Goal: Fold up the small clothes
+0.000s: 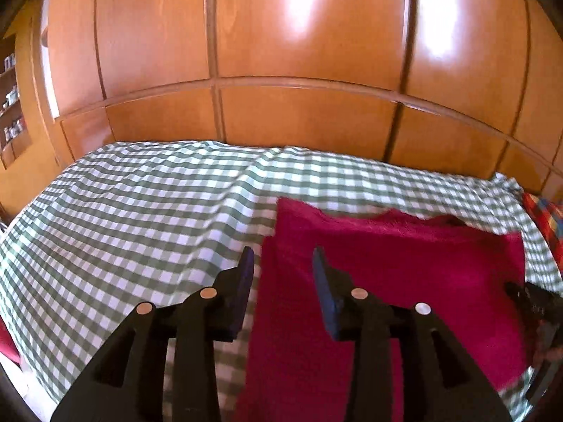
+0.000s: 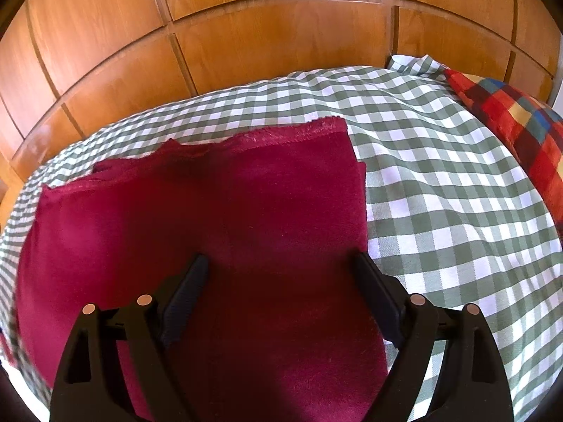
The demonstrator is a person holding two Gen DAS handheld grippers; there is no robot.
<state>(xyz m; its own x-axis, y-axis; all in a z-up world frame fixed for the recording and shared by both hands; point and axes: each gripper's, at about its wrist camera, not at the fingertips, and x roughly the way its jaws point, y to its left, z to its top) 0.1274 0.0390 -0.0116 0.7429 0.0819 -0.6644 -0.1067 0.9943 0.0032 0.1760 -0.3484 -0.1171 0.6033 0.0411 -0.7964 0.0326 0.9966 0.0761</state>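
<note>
Crimson fleecy folded cloth (image 2: 197, 218) lies flat on the green-and-white checked bedcover (image 2: 440, 190). Above its near part, the right gripper (image 2: 278, 267) hangs spread wide, pinching nothing. At its left edge, the left gripper (image 1: 283, 260) is parted and empty. Behind stand glossy wooden wardrobe panels (image 1: 299, 35).

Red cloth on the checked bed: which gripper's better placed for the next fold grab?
Probably right. The right gripper is open wide, straddling the red cloth at its right edge. The left gripper is open narrower, over the cloth's left edge.
</note>
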